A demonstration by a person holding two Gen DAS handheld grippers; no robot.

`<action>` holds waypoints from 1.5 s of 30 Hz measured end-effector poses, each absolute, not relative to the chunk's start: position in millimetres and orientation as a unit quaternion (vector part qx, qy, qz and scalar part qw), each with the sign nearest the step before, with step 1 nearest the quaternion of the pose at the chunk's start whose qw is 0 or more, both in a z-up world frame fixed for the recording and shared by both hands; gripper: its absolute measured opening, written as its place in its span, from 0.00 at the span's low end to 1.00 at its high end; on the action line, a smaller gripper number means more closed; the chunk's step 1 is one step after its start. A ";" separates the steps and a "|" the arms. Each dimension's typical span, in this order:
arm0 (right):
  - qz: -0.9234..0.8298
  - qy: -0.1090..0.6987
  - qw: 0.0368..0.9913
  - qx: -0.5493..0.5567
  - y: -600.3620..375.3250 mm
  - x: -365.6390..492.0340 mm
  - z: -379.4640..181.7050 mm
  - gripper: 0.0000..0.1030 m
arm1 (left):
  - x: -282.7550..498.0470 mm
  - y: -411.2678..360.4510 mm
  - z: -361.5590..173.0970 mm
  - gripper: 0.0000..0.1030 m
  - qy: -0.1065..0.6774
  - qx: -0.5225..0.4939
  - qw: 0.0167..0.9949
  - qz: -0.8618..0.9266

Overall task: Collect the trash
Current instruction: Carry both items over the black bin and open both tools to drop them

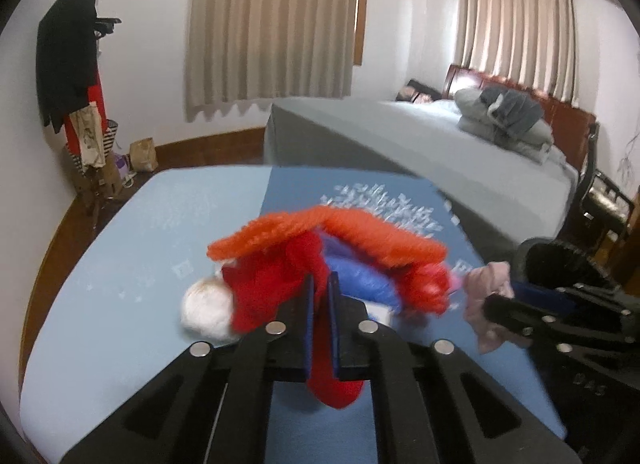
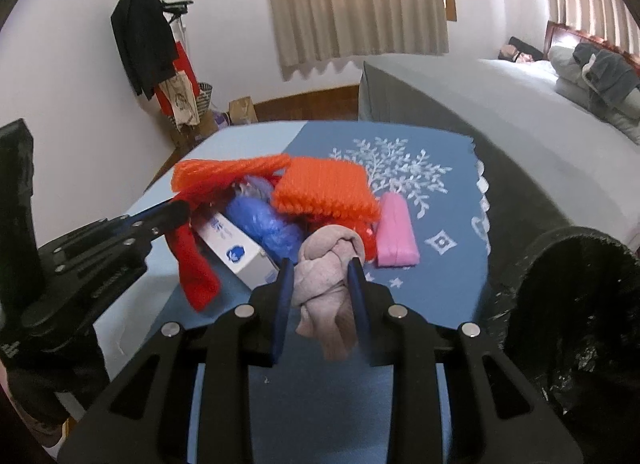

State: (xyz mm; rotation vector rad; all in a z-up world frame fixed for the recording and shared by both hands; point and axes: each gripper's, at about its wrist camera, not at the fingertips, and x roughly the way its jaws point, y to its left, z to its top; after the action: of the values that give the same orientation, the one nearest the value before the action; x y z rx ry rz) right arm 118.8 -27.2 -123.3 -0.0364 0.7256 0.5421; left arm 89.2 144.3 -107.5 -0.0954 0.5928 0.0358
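Note:
My left gripper (image 1: 320, 284) is shut on a red cloth (image 1: 268, 288), which hangs down between its pads. Behind it on the table lie an orange foam net (image 1: 332, 232), a crumpled blue plastic bag (image 1: 360, 280) and a white ball (image 1: 204, 312). My right gripper (image 2: 320, 266) is shut on a knotted beige-pink cloth (image 2: 326, 276), raised above the table. The right wrist view also takes in the left gripper (image 2: 176, 211) with the red cloth (image 2: 192, 268), a white box (image 2: 236, 248), the blue bag (image 2: 268, 223), the orange net (image 2: 324, 191) and a pink pack (image 2: 396, 232).
A black bin with a black liner (image 2: 580, 304) stands at the table's right edge. The table carries a blue cloth with a white tree print (image 2: 440, 191). A grey bed (image 1: 440, 131) lies beyond, and a coat stand (image 1: 80, 63) is at the far left wall.

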 end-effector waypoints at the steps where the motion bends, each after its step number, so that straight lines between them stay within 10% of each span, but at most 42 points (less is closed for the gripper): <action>1: 0.261 0.348 0.900 -0.016 -29.1 118.4 -120.6 0.26 | 86.8 142.4 -101.1 0.06 0.287 -0.052 0.957 0.011; 41: 0.004 0.301 0.953 0.039 -277.0 71.0 -90.9 0.30 | 120.2 -95.1 -58.7 0.07 0.258 -0.033 0.921 -0.289; 45: -0.015 0.305 0.952 0.037 -283.7 72.1 -95.9 0.43 | 125.4 -99.9 -68.5 0.34 0.274 -0.033 0.916 -0.290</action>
State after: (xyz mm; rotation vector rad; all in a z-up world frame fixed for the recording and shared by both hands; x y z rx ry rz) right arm 72.1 -283.7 -95.9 0.0759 0.6191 -0.0313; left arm 125.4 -99.9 -68.5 -0.0670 0.5643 -0.5977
